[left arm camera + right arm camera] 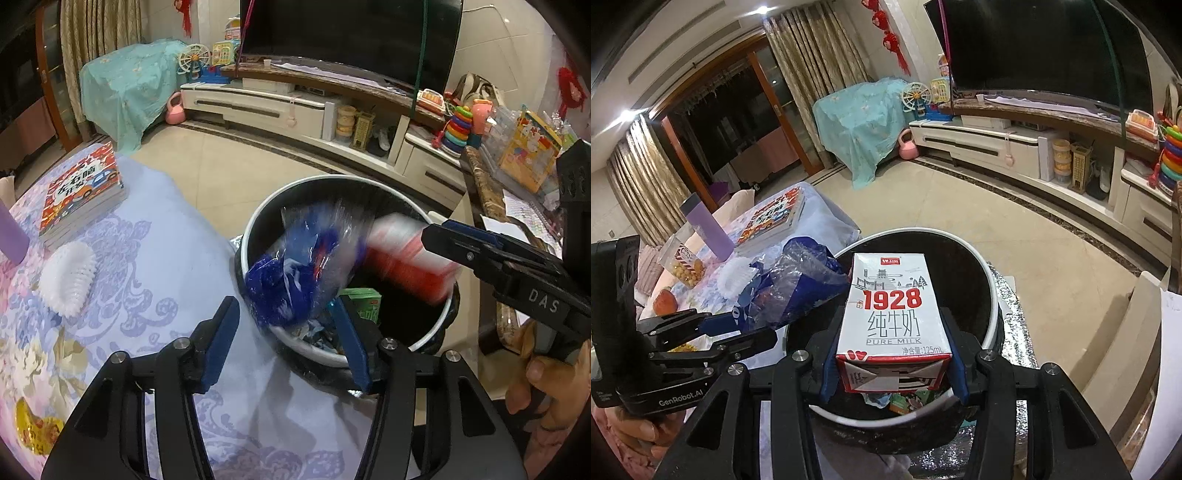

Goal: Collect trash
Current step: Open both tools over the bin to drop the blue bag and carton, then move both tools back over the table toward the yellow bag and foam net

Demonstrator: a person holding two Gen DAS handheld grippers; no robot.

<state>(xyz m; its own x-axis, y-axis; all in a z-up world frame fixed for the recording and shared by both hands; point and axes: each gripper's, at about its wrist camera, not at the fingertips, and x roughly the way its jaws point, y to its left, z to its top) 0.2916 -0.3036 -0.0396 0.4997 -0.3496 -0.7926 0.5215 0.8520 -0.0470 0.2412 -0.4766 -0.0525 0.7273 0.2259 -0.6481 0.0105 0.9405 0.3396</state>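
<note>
Milk carton (pixel 892 325) clamped lengthwise in the right tongs (pixel 894 363), pointing forward over the bin (pixel 991 295) (left tongs (pixel 284 343) gape empty, blue bag (pixel 295 273) just beyond)

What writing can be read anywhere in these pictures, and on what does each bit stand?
"1928", "纯牛奶", "PURE MILK", "125mL": white and red milk carton, clamped in the right hand-held gripper.
"GenRobot.AI": black body of the left hand-held gripper.
"DAS": black body of the right hand-held gripper.
Red logo at the carton's top, colourful picture book cover, green carton in the round black bin: too small or blurred.
</note>
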